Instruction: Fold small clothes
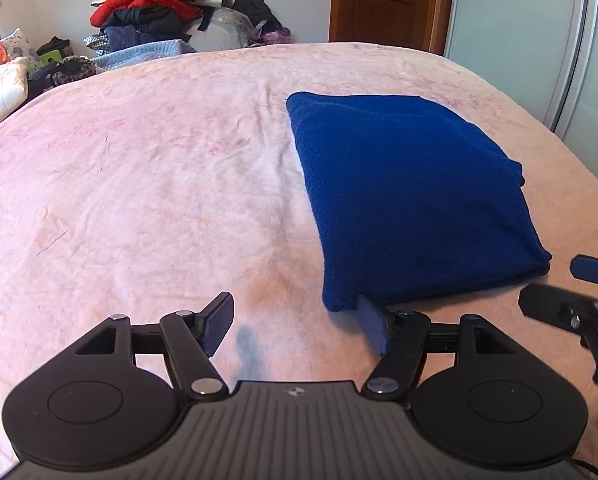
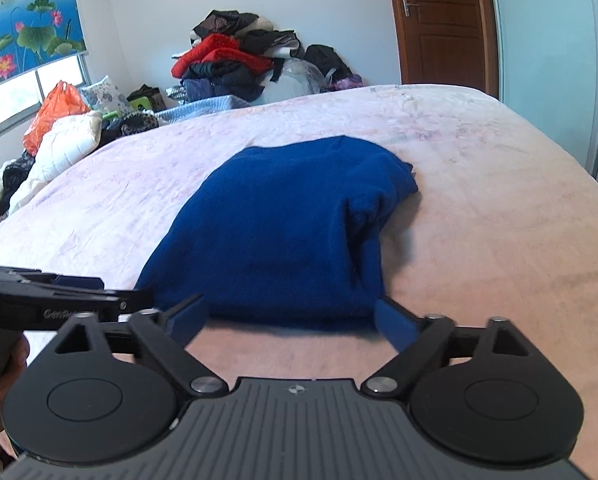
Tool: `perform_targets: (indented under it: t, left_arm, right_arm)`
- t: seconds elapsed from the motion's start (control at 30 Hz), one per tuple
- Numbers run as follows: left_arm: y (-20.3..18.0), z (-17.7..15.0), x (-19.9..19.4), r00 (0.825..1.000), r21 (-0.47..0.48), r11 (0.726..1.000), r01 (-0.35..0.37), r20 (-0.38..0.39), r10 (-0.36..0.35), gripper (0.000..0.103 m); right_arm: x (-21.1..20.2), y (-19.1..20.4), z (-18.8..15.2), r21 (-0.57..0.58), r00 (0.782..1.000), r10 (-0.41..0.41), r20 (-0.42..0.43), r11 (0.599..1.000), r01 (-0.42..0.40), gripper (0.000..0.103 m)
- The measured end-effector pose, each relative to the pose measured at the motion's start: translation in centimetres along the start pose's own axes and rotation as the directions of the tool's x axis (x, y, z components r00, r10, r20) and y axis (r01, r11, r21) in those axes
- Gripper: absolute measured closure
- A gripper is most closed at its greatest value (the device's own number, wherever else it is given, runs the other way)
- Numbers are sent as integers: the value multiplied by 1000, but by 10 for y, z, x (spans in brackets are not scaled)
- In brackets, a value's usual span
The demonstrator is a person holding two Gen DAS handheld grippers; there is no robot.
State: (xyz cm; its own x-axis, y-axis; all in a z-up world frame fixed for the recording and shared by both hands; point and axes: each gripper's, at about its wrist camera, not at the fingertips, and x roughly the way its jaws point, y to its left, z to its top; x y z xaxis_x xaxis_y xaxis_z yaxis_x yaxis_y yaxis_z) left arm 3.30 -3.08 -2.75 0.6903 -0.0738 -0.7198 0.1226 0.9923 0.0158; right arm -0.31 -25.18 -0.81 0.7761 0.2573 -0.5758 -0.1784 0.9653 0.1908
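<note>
A dark blue garment (image 1: 407, 200) lies folded into a thick rectangle on the pink bedspread (image 1: 139, 184). It also shows in the right wrist view (image 2: 283, 228), with a bunched fold on its right side. My left gripper (image 1: 299, 326) is open and empty, just in front of the garment's near left corner. My right gripper (image 2: 295, 320) is open and empty, its jaws spread wide at the garment's near edge. The right gripper shows at the right edge of the left wrist view (image 1: 571, 292). The left gripper shows at the left of the right wrist view (image 2: 59, 296).
A heap of red, black and blue clothes (image 2: 235, 64) stands beyond the bed's far edge. White bedding and an orange bag (image 2: 55, 112) lie at the far left. A brown door (image 2: 439, 20) and a sliding wardrobe (image 2: 559, 60) are at the right.
</note>
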Motion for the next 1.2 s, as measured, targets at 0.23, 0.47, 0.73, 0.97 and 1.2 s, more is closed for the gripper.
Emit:
perform_targets:
  t: [0.23,0.47,0.73,0.97,1.2]
  left_arm:
    - [3,-5,-3,999,-9,999,-41,-16,41,33]
    - [-1,-9,-5,996,29,996,-83,-24,84,28]
    - [2,-9,-3,997,5,998,-62,-53,63,28]
    - [1,-10,-2,997,11,998,-54,-59,55,28]
    - [0,-10,-4,998,33,998,-54,-40,56,28]
  right_arm:
    - [7,12,-4,60,994,-47,-95,997,53,1]
    - [14,25,-7,24,990,-66,-128,997,70,1]
    - [14,22,-4,40,990,-69,-121,996,74,1]
    - [14,22,-4,33,990,-69,-127,997,74,1]
    - [14,23,-3,20,990,-62,-127,998,65,1]
